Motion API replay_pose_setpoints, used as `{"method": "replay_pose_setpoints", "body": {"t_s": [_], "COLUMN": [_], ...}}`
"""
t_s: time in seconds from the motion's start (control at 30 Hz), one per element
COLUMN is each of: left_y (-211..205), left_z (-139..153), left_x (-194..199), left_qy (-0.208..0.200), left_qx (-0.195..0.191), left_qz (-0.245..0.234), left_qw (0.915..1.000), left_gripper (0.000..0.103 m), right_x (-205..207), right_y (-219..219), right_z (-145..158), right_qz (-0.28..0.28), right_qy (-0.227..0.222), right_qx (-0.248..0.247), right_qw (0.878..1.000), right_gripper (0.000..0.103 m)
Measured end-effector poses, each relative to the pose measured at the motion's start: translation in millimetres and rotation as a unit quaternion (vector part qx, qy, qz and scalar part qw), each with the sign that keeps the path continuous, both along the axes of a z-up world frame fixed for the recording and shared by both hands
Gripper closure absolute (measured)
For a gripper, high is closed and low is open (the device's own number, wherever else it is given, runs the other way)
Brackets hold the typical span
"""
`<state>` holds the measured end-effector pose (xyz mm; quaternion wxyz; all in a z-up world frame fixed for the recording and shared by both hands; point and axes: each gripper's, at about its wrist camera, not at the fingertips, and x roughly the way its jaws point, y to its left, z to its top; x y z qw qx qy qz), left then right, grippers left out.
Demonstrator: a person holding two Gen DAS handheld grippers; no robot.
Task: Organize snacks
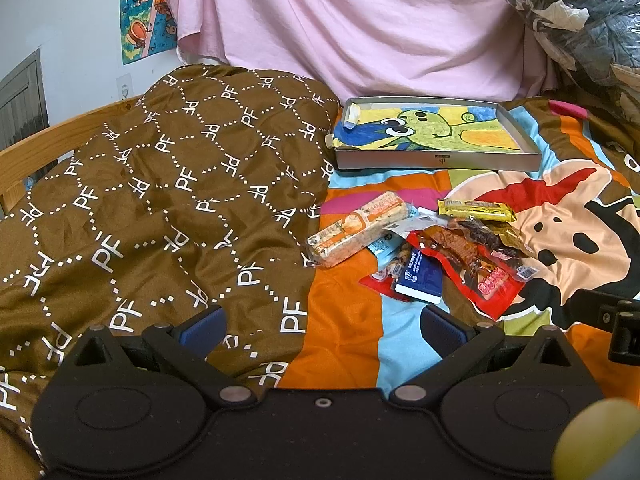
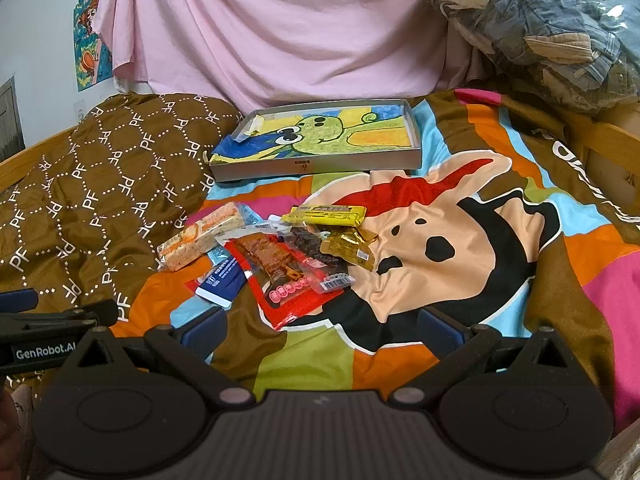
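Observation:
A heap of snack packets lies on the colourful bedspread: an orange-and-white rice cracker pack [image 1: 360, 230] [image 2: 202, 236], a yellow bar [image 1: 476, 210] [image 2: 324, 215], a red packet with brown strips [image 1: 476, 264] [image 2: 288, 280], a blue packet [image 1: 420, 278] [image 2: 222, 282] and a gold packet [image 2: 350, 248]. Behind the heap sits a shallow grey box tray [image 1: 438, 160] [image 2: 316, 166] lined with a green cartoon drawing. My left gripper [image 1: 322, 326] hovers open in front of the heap, nothing between its fingers. My right gripper [image 2: 322, 330] is likewise open and empty, just short of the red packet.
A brown quilt [image 1: 160, 200] printed with "PF" is bunched on the left. A pink sheet [image 1: 340, 28] hangs behind the tray. A plastic-wrapped bundle of clothes [image 2: 540, 28] sits at the back right. The wooden bed frame [image 1: 60, 140] runs along the left edge.

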<state>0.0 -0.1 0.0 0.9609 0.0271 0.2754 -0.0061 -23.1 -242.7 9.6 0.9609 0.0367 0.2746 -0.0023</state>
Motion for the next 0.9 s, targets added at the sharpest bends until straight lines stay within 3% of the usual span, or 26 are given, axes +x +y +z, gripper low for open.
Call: {"method": "replay_pose_setpoints", "body": {"t_s": [0.4, 0.9], "left_y": [-1, 0], "left_z": [-6, -7], "left_x": [1, 5], "left_qy": [0.016, 0.039], "left_qx": [-0.001, 0.001], "left_qz": [0.004, 0.009], "left_qw": [0.9999, 0.9992], "left_gripper": [0.001, 0.001], "right_x": [-1, 5], "right_y": [-1, 0], "right_z": [-7, -6], "right_qz": [-0.022, -0.011], "right_qy": [0.011, 0.025], "right_qx": [0.001, 0.011], "right_qw": [1.000, 1.000], "right_gripper": [0.000, 0.000]}}
